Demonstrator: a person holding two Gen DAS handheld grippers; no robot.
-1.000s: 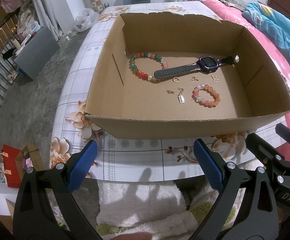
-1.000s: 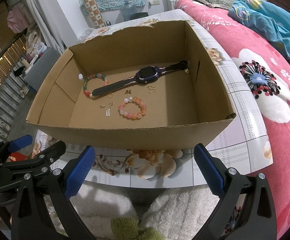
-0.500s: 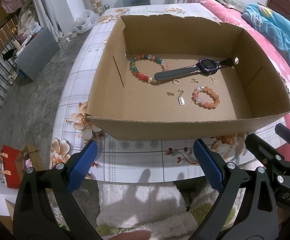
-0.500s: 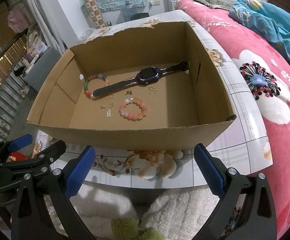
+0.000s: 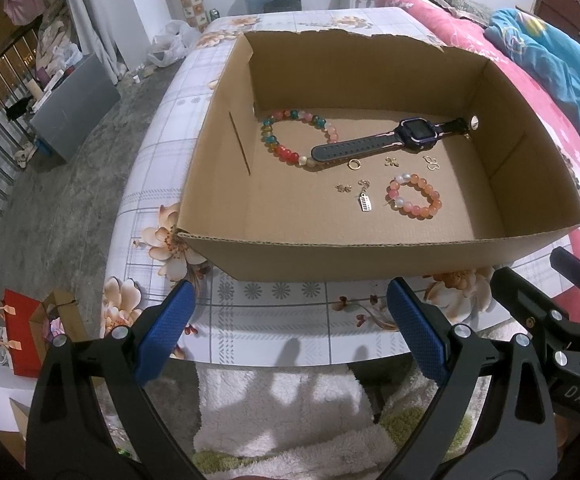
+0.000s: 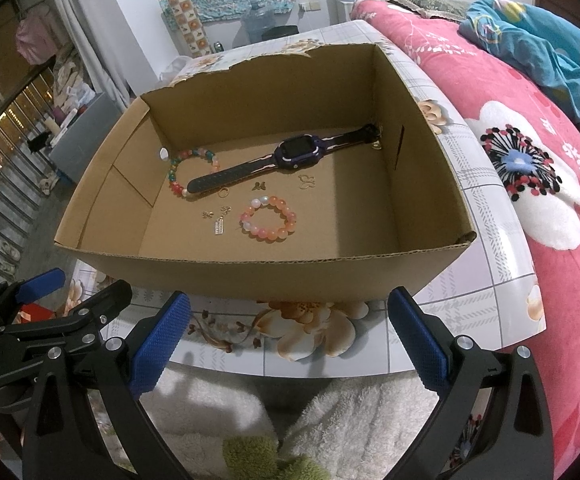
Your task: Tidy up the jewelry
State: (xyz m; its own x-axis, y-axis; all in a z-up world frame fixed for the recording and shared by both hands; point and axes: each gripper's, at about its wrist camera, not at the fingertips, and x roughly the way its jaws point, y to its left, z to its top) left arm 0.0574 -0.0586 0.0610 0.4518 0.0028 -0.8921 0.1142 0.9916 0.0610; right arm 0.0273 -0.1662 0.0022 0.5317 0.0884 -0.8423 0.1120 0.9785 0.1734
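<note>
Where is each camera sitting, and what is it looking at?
Left wrist view: sits on the left hand-held gripper, in front of the table's near edge, facing the cardboard box; its blue fingers show, with the other gripper at lower right.
Right wrist view: sits on the right hand-held gripper, facing the box from further right; its fingers show, the left one at lower left.
Both share the box, the watch and the pink bracelet.

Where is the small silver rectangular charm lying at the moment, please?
In both wrist views the silver charm lies on the cardboard box floor, just left of the pink bead bracelet and nearer the front wall than the watch.
</note>
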